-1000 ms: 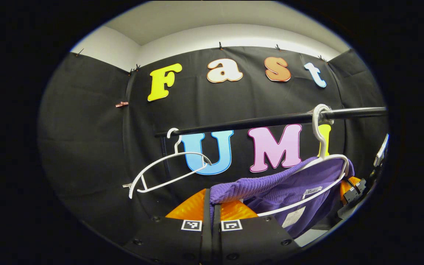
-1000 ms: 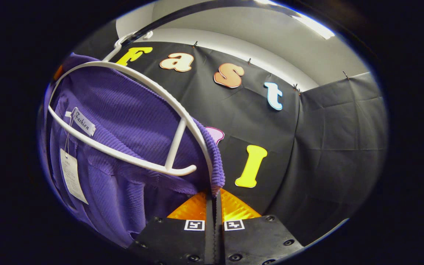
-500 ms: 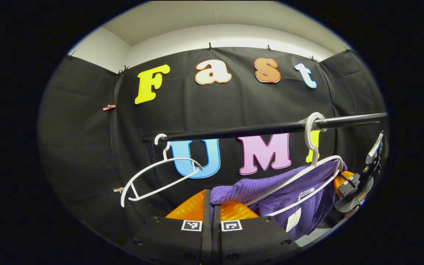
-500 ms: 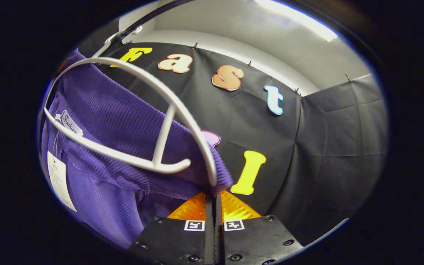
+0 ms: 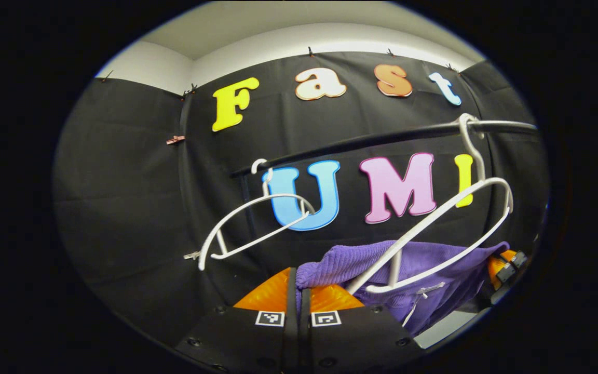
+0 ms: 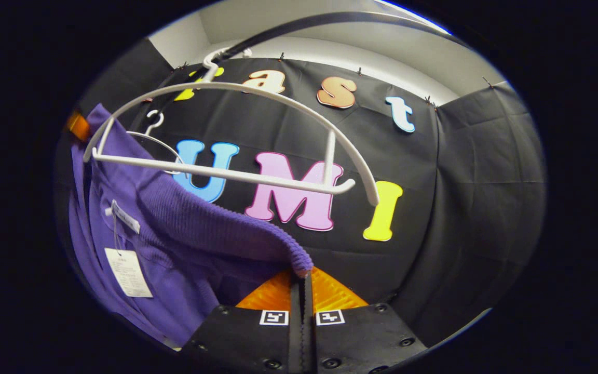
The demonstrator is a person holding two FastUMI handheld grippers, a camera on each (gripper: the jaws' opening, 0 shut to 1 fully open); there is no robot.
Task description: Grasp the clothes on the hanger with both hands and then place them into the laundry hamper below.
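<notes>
While the black rail (image 5: 382, 139) runs across above, both grippers hold a purple knit garment (image 5: 423, 259) below it. From the left gripper view, the left gripper (image 5: 299, 283) has its jaws together, clamped on a ribbed edge of the garment, and the white hanger (image 5: 449, 228) hangs tilted on the rail, its bars in front of the cloth. A second, bare hanger (image 5: 252, 226) hangs farther along the rail, with open wall beyond. In the right gripper view, the right gripper (image 6: 303, 278) pinches the other ribbed edge, jaws closed on it. The cloth (image 6: 174, 249) sags below the hanger (image 6: 231, 130), clear of its arc on this side, a paper tag (image 6: 127, 265) dangling from its collar.
</notes>
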